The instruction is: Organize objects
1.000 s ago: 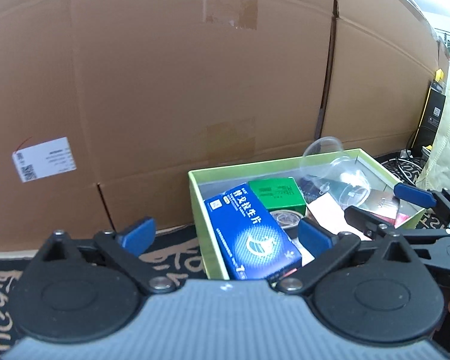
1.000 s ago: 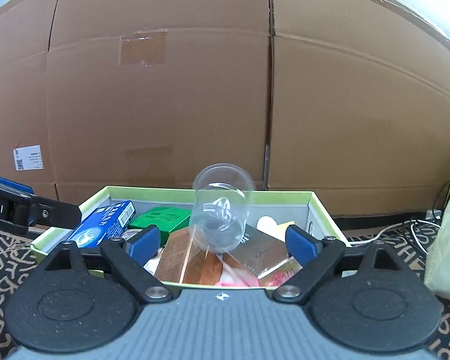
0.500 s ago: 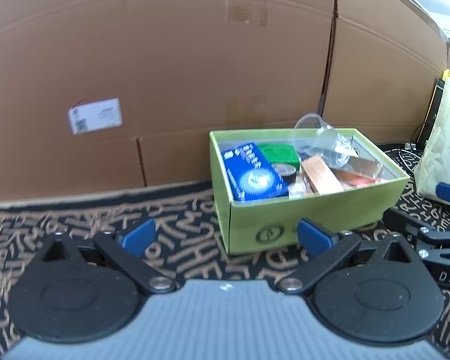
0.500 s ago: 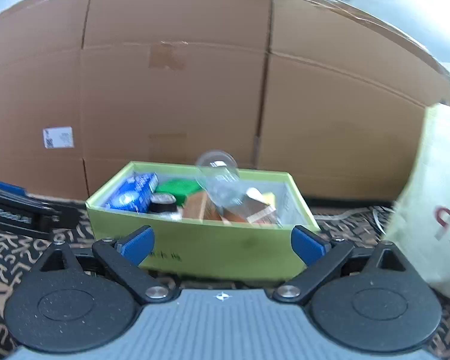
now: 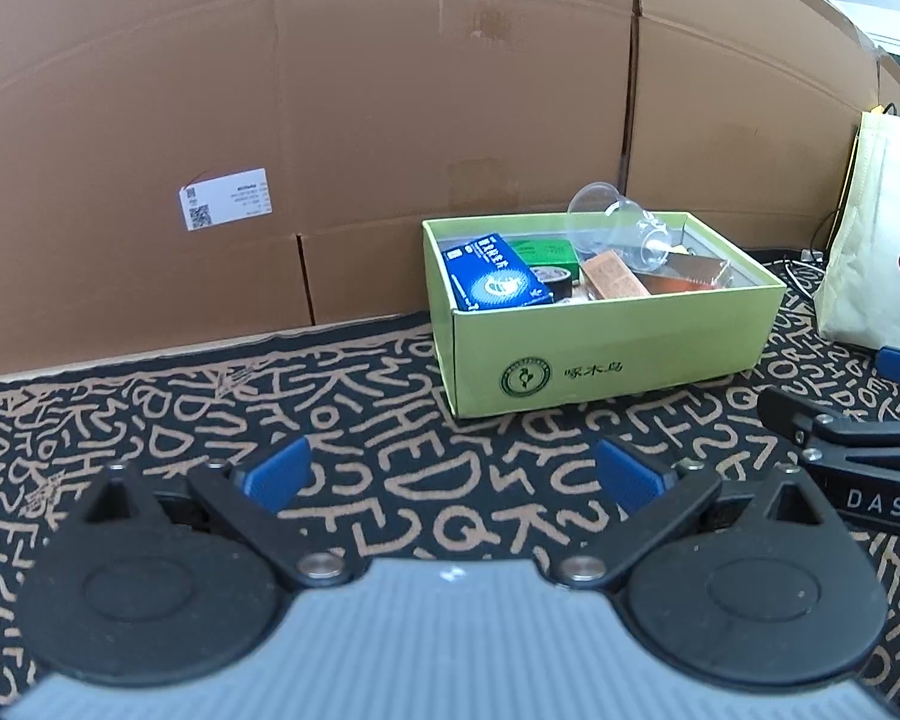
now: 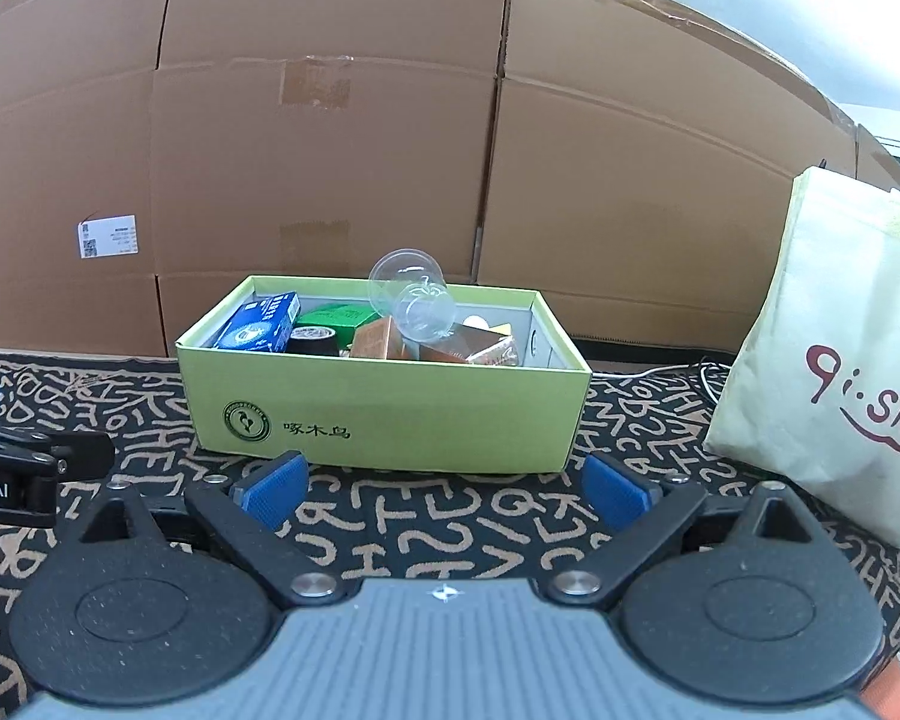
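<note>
Clear cup [image 6: 415, 302] tilted atop filled green box [image 6: 390, 402]

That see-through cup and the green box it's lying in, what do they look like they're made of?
The cup looks like thin clear plastic with a glossy finish: the items behind show through it and its rim catches highlights. The green box seems to be matte printed cardboard: flat straight walls, crisp folded corners, a printed logo and little shine.

Both wrist views sit low over the rug [image 5: 150, 420], facing the cardboard wall [image 6: 330, 180]; both share the green box [image 5: 600, 354] mid-frame, near.
</note>
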Motion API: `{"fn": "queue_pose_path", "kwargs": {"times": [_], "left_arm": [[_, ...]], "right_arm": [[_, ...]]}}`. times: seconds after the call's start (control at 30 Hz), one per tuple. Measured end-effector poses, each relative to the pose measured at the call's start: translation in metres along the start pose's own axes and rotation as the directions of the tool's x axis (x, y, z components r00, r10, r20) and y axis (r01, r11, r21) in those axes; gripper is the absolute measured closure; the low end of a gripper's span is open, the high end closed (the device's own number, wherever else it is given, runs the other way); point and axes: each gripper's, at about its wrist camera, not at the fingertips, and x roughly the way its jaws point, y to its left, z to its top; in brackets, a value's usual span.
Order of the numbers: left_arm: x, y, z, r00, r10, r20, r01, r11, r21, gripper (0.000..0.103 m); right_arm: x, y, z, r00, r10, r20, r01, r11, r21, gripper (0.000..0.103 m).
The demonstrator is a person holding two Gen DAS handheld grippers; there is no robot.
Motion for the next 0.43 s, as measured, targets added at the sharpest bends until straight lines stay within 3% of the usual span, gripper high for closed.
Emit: {"fn": "queue_pose_path", "kwargs": {"times": [0.43], "left_arm": [[-0.0036,-0.0007,-0.0051,1.000,-0.015,-0.011,0.015,1.000,-0.010,0.000]], "right_arm": [[0.0010,-0.0009,-0.0027,1.000,-0.008,-0.024,0.009,1.000,0.016,0.003]]}}
